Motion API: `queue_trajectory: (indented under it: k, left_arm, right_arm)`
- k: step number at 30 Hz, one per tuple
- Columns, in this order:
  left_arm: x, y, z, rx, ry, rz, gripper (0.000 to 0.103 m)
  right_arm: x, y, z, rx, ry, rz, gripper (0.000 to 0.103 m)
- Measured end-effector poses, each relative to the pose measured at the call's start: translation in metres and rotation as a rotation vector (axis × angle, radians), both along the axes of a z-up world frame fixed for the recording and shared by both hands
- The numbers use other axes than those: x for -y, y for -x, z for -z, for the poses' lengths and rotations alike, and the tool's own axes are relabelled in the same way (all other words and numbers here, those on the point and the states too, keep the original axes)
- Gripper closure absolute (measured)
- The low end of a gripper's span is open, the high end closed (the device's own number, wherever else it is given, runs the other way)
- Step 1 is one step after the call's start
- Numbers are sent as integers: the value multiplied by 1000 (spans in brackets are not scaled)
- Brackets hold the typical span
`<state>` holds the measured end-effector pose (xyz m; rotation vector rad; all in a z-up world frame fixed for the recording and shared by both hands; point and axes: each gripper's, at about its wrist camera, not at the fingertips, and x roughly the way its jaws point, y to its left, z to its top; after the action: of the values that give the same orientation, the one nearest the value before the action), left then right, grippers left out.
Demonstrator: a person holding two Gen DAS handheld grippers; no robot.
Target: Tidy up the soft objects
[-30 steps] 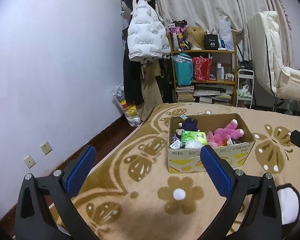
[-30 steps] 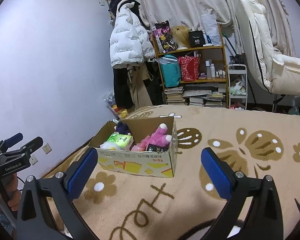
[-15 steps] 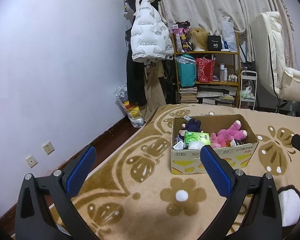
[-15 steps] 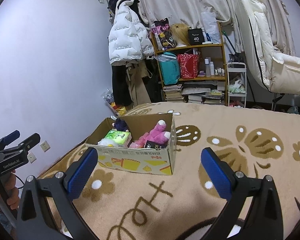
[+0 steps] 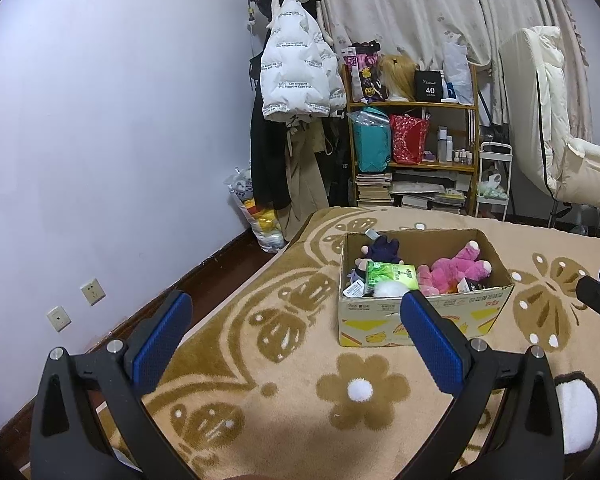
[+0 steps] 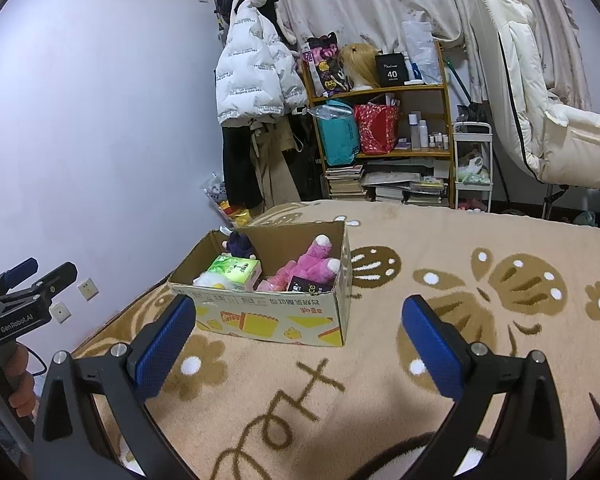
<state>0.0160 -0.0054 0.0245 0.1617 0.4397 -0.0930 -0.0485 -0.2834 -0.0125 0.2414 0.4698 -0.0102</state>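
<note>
A cardboard box [image 5: 428,322] [image 6: 276,314] stands on the brown patterned blanket [image 5: 284,364] [image 6: 480,344]. Inside it lie a pink plush toy [image 5: 456,270] [image 6: 312,266], a dark purple plush [image 5: 384,250] [image 6: 240,246], a green tissue pack [image 5: 390,274] [image 6: 236,270] and a white fluffy item [image 5: 390,289]. My left gripper [image 5: 296,334] is open and empty, held back from the box's front. My right gripper [image 6: 300,334] is open and empty too, on the box's right front side. The left gripper [image 6: 18,292] shows in the right wrist view, held by a hand.
A wooden shelf [image 5: 412,152] with bags, bottles and books stands at the back. Coats hang on a rack [image 5: 296,92] beside it. A cream chair [image 5: 556,148] is at the right. Wall sockets [image 5: 92,291] sit low on the left wall.
Both grippers have drawn back slightly and shifted, so the box sits a little farther right and lower in the left view. Both stay open and empty.
</note>
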Motion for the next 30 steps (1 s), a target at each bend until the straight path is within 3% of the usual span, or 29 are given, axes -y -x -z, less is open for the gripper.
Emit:
queue_trajectory:
  k: [30]
  left_arm:
    - [12,3,5,-35,6,37,0]
  right_arm:
    - [4,1,4,-8,2,2,0]
